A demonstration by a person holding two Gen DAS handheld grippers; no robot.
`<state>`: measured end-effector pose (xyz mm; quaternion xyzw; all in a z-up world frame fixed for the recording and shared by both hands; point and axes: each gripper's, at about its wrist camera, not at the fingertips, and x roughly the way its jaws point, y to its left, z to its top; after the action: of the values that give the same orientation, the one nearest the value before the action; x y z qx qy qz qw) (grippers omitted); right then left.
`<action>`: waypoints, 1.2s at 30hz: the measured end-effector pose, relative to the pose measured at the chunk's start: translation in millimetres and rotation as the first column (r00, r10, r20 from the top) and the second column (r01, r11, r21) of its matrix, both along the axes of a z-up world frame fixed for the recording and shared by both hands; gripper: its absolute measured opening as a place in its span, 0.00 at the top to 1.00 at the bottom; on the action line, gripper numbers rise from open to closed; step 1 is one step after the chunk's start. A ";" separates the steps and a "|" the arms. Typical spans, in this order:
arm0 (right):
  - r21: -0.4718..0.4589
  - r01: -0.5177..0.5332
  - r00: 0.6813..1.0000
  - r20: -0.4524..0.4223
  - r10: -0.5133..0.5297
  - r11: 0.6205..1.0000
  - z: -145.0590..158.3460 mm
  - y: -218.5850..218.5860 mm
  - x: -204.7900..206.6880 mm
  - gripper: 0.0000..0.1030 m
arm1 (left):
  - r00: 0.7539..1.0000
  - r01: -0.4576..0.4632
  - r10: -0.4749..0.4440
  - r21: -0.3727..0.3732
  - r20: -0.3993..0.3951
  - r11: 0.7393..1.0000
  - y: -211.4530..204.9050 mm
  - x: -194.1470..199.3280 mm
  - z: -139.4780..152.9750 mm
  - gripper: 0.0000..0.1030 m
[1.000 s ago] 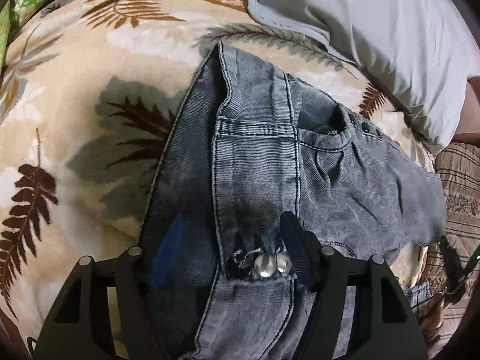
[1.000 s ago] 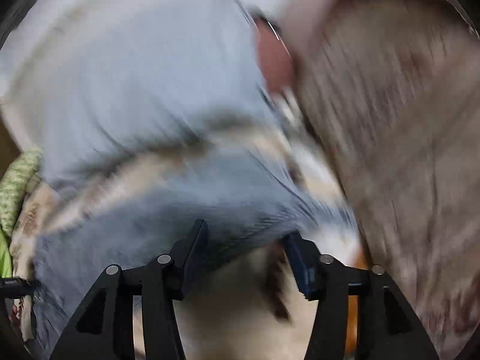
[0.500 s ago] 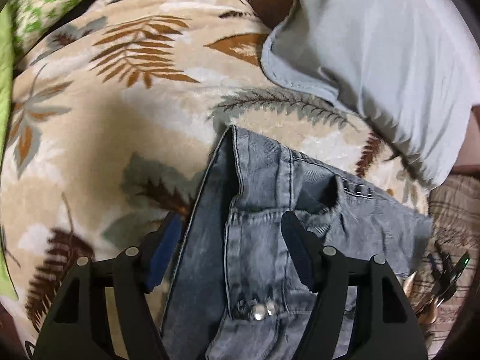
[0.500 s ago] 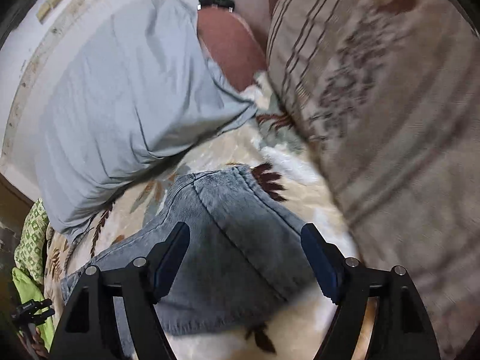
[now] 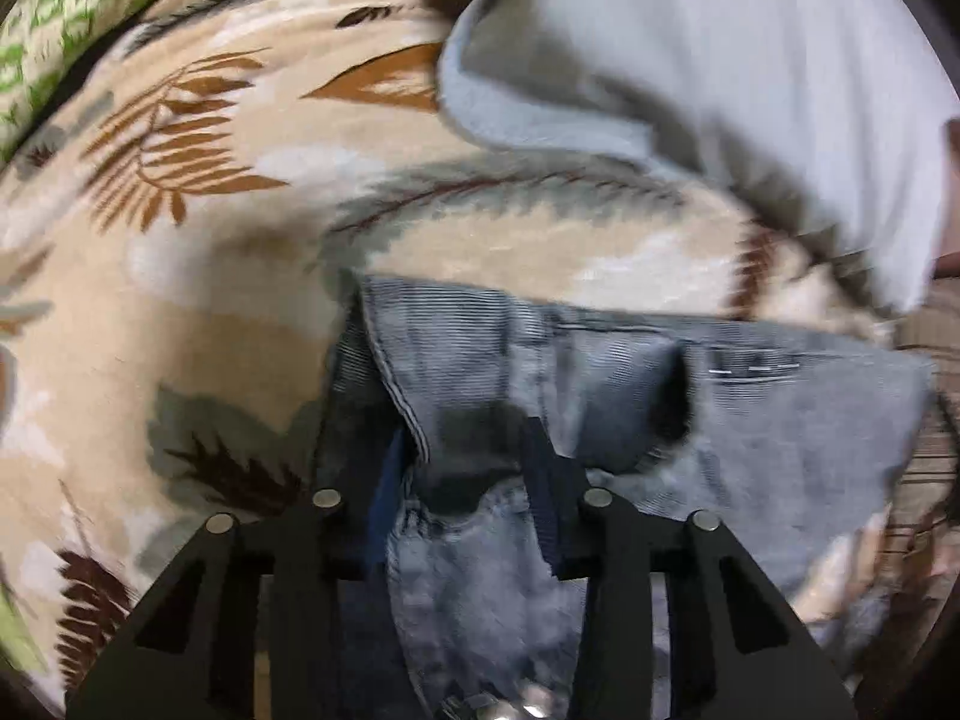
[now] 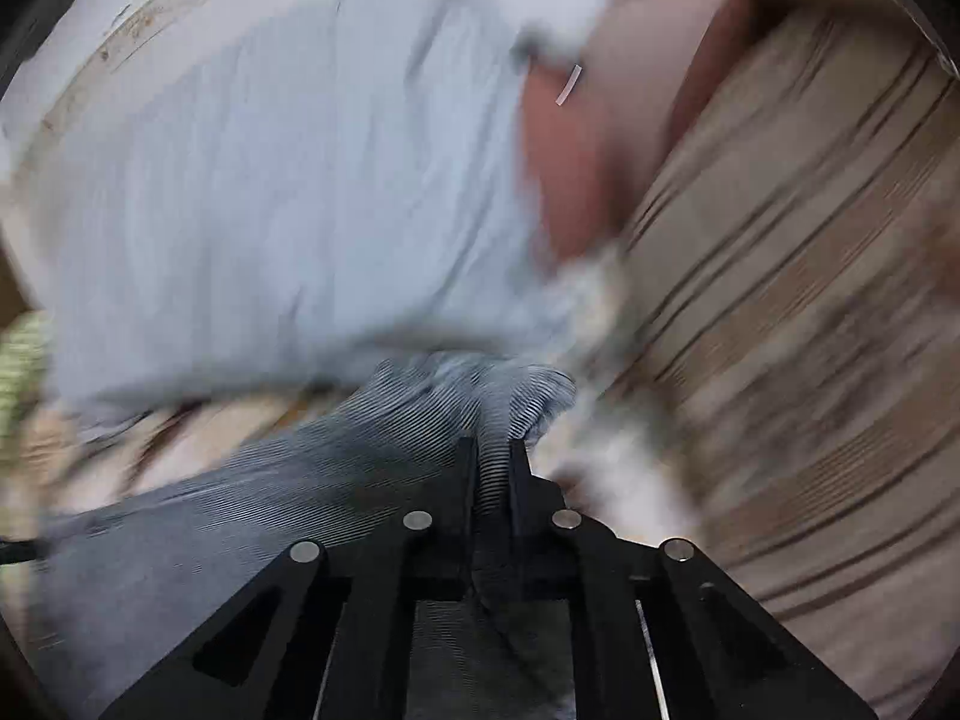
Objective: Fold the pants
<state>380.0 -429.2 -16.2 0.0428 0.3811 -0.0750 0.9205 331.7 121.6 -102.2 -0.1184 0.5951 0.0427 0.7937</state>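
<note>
**A:** Left wrist view first: the grey denim pants [image 5: 600, 396] lie on a fern-print blanket [image 5: 198, 252], waistband end toward the camera, with a grey pillow [image 5: 720, 72] just behind them. The left hand-held gripper [image 5: 468, 480] has its jaws closing around a ridge of the waistband fabric. The denim sits between them, but it's too blurred to say the pads are pressing yet.

**B:** And the other side? In the right wrist view the right hand-held gripper [image 6: 491, 462] looks clamped nearly flat on a bunched edge of the pants [image 6: 420, 420], a fold of cloth poking up past the tips. There's a striped brown cushion [image 6: 810, 300] close on the right, and the pillow [image 6: 270, 192] right behind.

**A:** Yeah, that pinch looks solid. My worry is the left one: if it only catches the top layer, the pants could peel apart when lifted and the fold would go crooked.

**B:** Also, space is tight. Swing the cloth toward the pillow or cushion and it could drag on them and bunch up. Plus the soft blanket might ride up with the denim.
</note>
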 end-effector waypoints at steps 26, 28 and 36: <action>0.393 -0.085 0.962 -0.206 0.178 0.916 -2.0 25.8 -233.3 0.39 | 0.994 0.039 -0.069 -0.317 -0.086 0.948 36.9 -191.3 13.7 0.39; 0.387 -0.107 0.953 -0.224 0.206 0.916 -4.9 39.8 -239.4 0.39 | 0.992 0.048 -0.085 -0.349 -0.092 0.936 31.5 -205.1 11.3 0.39; 0.394 -0.248 0.899 -0.248 0.362 0.885 -12.6 116.2 -214.3 0.36 | 0.981 0.110 -0.163 -0.382 -0.109 0.918 27.9 -228.3 4.0 0.32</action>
<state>165.7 -313.0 -28.8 0.1332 0.5317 0.1362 0.8252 103.4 149.5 -98.3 -0.2223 0.6528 -0.1189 0.7144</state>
